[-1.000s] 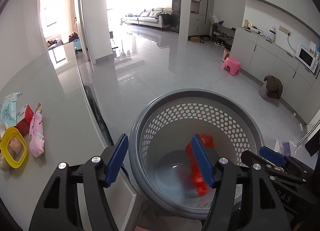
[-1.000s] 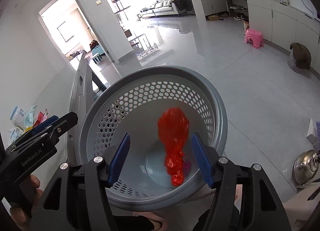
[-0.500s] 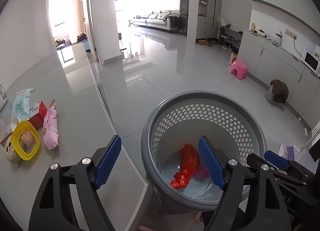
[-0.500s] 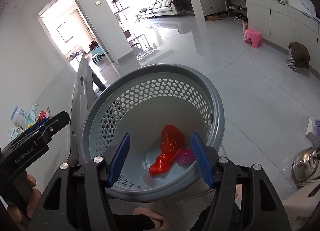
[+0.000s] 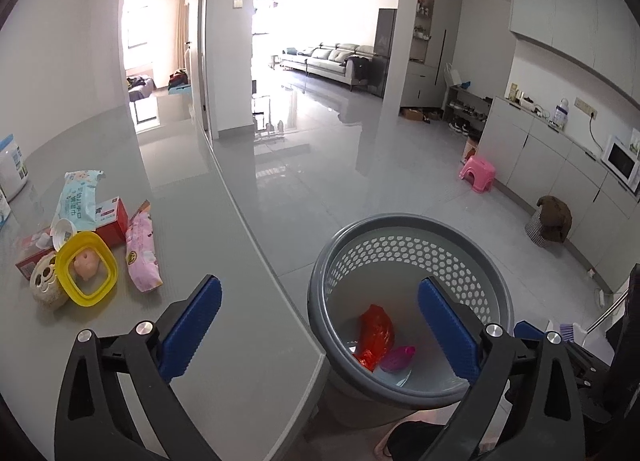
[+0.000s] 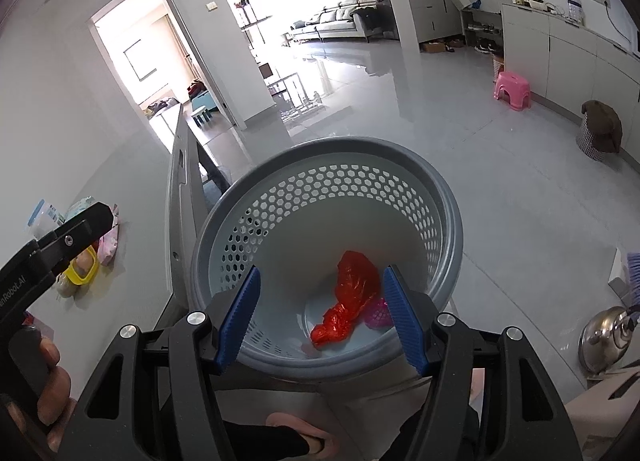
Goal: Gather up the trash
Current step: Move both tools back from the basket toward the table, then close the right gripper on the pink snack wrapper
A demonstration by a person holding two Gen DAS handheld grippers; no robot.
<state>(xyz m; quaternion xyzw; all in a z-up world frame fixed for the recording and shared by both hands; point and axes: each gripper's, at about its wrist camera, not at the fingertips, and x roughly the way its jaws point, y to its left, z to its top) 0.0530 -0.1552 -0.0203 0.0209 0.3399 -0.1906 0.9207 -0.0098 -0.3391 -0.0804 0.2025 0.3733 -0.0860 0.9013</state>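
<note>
Several wrappers (image 5: 141, 251) lie up-left of my left gripper (image 5: 320, 331), its empty jaws opening wide, nearer than my right gripper (image 6: 322, 319), half-open and empty over the basket (image 6: 448, 197).

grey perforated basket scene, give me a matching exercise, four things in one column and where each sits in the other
Things:
1. crumpled red plastic bag
2. pink plastic stool
3. yellow square plastic ring
4. white microwave oven

Places:
A. on the grey table
B. on the floor by the cabinets
C. inside the grey perforated basket
D. on the cabinet counter

Pairs: 1-C, 2-B, 3-A, 4-D
</note>
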